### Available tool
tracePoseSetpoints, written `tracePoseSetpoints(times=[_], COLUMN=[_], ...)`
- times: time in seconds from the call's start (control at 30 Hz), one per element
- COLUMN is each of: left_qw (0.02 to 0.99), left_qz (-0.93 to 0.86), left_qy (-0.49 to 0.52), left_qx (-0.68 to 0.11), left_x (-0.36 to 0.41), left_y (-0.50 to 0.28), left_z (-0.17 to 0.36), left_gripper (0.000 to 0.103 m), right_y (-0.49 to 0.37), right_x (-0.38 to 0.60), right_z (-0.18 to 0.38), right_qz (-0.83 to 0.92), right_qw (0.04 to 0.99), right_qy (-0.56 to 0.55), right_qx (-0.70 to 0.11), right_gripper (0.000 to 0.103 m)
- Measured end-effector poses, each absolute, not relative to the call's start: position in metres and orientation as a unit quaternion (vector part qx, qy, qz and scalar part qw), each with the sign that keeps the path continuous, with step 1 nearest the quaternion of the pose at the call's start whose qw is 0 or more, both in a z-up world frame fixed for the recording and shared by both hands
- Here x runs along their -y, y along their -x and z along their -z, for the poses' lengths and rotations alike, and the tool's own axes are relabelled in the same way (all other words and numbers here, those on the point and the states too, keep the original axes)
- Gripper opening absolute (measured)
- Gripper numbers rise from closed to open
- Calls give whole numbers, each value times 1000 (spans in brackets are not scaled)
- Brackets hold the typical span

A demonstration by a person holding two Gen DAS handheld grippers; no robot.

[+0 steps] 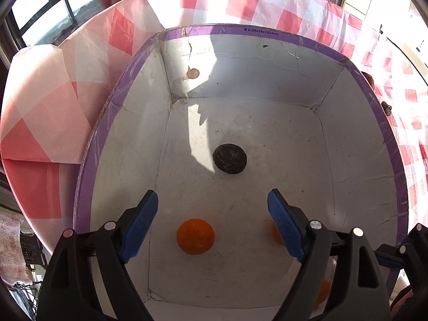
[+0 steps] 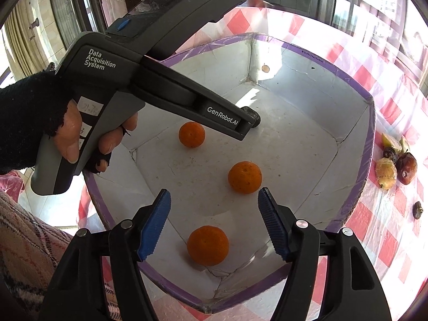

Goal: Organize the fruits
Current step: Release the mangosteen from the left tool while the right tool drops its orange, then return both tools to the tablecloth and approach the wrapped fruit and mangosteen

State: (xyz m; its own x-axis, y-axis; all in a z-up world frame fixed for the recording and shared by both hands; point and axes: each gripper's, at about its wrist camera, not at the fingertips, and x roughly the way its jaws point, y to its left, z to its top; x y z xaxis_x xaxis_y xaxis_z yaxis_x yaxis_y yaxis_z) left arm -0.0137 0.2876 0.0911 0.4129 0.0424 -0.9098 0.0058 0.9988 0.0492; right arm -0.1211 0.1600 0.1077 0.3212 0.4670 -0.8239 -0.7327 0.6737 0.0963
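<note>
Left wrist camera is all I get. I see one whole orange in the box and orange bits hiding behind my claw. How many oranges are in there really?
Observer: Three, all loose on the floor of the box: the far orange, the middle orange and the near orange.
Operator: Is any fruit not in the box yet?
Observer: Yes. On the checked cloth, right of the box, lie a yellowish fruit, a dark red fruit and a small dark fruit.
Operator: Is the other claw holding something?
Observer: No. The right claw is open and empty, over the near orange.
</note>
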Motion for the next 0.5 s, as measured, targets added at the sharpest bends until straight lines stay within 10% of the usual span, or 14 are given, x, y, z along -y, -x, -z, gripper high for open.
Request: tracePoseSetpoints(times=[0.5], left_qw=[911], left_qz=[-18], left_qy=[117], left_qx=[-394], left_x=[-247], left_y=[22], left_z=[-172], left_gripper=[101], right_y=[65], right_x=[0], right_z=[-124], right_qz=[-252], right_qw=[858], right_qy=[-71], right_qx=[-443], right_gripper=[70])
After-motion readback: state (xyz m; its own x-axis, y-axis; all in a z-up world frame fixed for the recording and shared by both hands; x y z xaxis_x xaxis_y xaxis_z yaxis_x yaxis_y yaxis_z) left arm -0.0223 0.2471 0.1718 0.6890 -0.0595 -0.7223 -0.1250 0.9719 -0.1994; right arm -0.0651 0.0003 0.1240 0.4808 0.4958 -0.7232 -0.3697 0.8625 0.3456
